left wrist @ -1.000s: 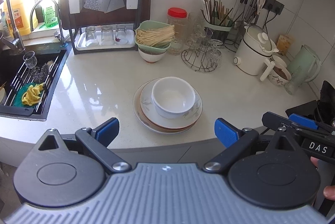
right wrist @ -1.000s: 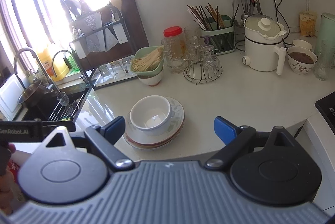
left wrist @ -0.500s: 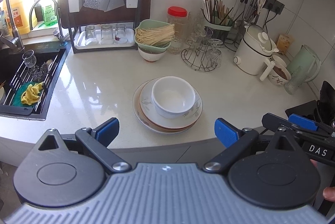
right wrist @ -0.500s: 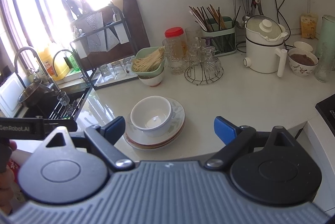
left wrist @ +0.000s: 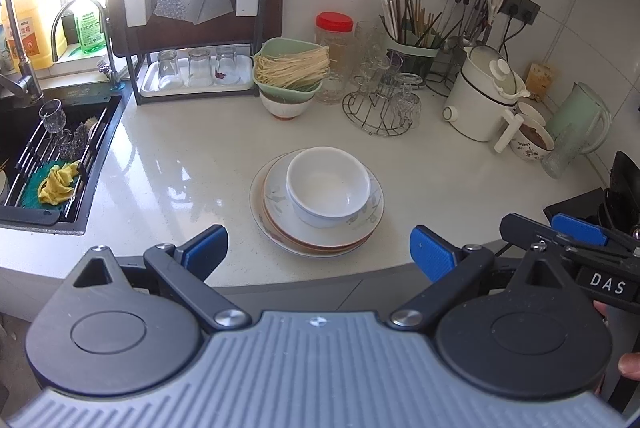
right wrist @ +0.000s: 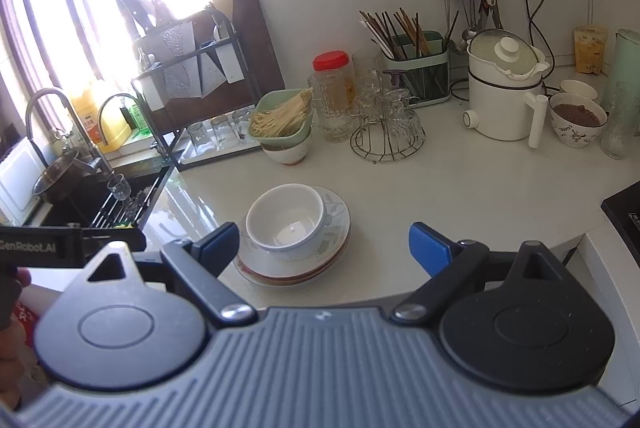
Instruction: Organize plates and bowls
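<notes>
The white countertop [left wrist: 168, 163] curves across both views, its rounded front edge running just beyond the grippers. Bare counter lies left and right of the dishes; the back is crowded. A black sink [left wrist: 24, 147] is set into the counter's left end, and a dark cooktop corner [right wrist: 624, 207] cuts in at the right.

A stack of plates [left wrist: 316, 224] sits near the front edge, well apart from the clutter behind. A white bowl [left wrist: 328, 187] stands upright on the top plate, empty.

Behind, a green basket of noodles [left wrist: 290, 67] rests on another bowl, beside a red-lidded jar [left wrist: 334, 39] and a wire glass rack [left wrist: 380, 107]. A white electric pot [right wrist: 504, 99] stands further right.

The left gripper [left wrist: 318, 252] and right gripper [right wrist: 324, 248] hang short of the counter edge, blue-padded fingers spread wide, nothing between them. In the left wrist view the right gripper's side reads "DAS"; in the right wrist view the left one's reads "GenRobot.AI".

Nothing has shifted since the earlier frames: grippers, bowl and plates sit as before.
</notes>
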A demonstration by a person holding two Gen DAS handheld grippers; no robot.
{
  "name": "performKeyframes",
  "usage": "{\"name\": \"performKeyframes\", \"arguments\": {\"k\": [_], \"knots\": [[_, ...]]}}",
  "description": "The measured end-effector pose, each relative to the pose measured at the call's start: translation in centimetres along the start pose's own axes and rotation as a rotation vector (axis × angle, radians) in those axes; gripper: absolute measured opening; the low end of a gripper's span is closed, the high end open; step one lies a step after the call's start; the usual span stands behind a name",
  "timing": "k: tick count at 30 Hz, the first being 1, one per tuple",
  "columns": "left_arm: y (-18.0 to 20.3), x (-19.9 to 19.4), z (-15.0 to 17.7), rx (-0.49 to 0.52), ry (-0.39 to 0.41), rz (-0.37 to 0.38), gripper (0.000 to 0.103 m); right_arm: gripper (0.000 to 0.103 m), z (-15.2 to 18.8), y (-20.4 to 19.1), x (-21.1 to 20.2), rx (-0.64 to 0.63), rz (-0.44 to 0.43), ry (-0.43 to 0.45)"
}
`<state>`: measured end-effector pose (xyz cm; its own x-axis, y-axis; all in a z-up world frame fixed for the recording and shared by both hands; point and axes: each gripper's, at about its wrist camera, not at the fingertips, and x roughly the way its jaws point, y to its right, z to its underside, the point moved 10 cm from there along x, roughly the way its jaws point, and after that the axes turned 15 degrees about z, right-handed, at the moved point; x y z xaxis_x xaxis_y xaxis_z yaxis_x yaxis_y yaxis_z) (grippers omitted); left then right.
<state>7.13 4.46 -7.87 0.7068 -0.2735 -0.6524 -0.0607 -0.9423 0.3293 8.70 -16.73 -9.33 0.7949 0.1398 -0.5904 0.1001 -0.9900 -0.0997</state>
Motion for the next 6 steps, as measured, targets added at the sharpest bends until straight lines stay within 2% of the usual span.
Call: {"name": "performKeyframes", "arguments": {"k": [6], "knots": [[0.07,-0.04,0.27,0.009,-0.007,0.005,0.099,0.093,-0.08,-0.08,-0.16,0.002,-0.004,0.003]]}}
